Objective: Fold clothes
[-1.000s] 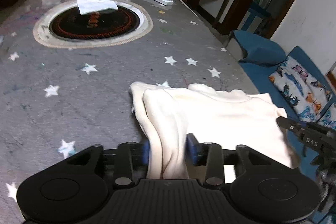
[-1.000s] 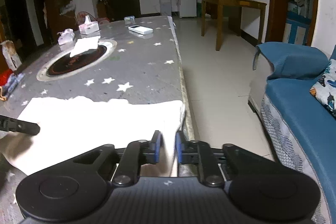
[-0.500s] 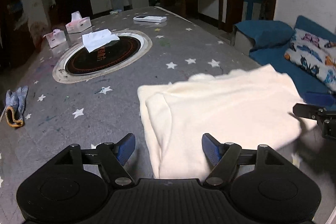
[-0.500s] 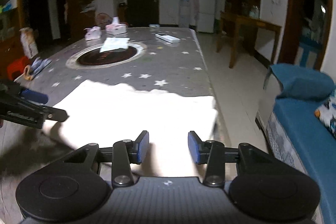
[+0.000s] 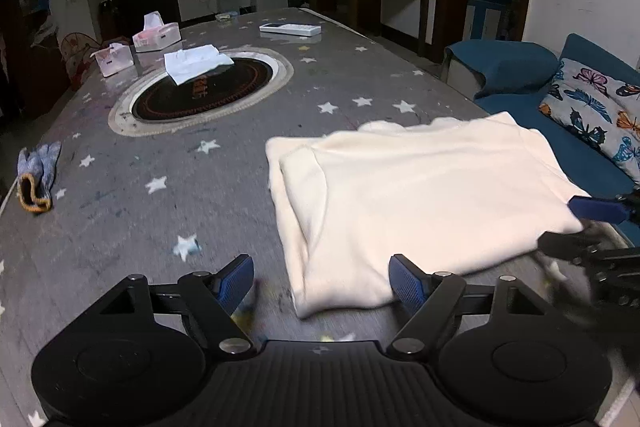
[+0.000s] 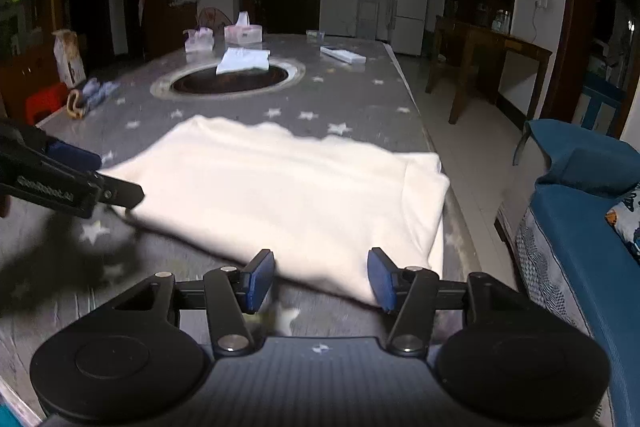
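Observation:
A cream garment (image 5: 416,195) lies folded flat on the grey star-patterned table (image 5: 120,219). It also shows in the right wrist view (image 6: 288,195). My left gripper (image 5: 322,283) is open and empty, just behind the garment's near left corner. My right gripper (image 6: 320,277) is open and empty, just behind the garment's near right edge, close to the table's right side. Each gripper shows at the edge of the other's view: the right one in the left wrist view (image 5: 592,227), the left one in the right wrist view (image 6: 80,183).
A round black inset (image 5: 204,87) with a white folded cloth (image 5: 196,61) on it sits mid-table. Tissue boxes (image 5: 156,35) and a remote (image 5: 290,28) lie at the far end. A work glove (image 5: 36,175) lies at the left. A blue sofa (image 6: 580,227) stands to the right.
Both grippers were shut on the garment one second ago. They have let go, opened wide and drawn back a little. The garment now lies flat on the table.

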`<action>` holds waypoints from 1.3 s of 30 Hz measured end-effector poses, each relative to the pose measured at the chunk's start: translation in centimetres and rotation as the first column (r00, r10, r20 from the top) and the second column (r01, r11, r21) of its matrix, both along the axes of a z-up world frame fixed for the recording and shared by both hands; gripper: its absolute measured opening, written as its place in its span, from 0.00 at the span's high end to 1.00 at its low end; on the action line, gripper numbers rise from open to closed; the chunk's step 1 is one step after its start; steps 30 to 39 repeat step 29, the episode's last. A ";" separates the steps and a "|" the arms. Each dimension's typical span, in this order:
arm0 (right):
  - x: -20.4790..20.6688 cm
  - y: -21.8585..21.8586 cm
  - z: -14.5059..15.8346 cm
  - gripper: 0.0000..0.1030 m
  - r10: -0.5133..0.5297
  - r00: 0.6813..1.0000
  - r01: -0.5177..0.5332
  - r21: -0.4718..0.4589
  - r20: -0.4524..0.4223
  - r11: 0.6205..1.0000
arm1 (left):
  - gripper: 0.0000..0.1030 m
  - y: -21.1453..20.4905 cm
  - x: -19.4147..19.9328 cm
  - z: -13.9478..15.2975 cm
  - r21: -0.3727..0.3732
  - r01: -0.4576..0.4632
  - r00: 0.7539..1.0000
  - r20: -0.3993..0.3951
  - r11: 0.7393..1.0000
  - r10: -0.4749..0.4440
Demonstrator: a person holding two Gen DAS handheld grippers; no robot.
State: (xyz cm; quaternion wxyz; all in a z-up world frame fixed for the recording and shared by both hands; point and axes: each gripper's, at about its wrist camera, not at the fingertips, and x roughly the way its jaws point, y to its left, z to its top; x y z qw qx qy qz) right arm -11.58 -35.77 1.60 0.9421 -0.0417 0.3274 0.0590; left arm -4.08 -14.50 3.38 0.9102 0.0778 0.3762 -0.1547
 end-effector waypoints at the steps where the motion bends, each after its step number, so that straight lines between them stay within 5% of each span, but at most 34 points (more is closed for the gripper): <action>1: -0.2 0.1 0.0 0.47 -0.004 1.000 0.004 0.001 0.001 1.000 | 0.23 0.1 -0.3 0.0 -0.005 -0.002 1.000 -0.004 1.000 0.002; 17: -2.2 0.7 -0.1 0.06 -0.051 0.998 0.054 0.089 -0.034 0.995 | 0.02 0.7 -3.3 -0.6 -0.012 -0.040 0.998 -0.041 0.999 0.040; 39: -2.7 1.6 -0.5 0.00 -0.043 0.998 0.047 0.103 -0.041 0.994 | 0.01 1.2 -4.2 -1.0 -0.019 -0.053 0.997 -0.051 0.998 0.052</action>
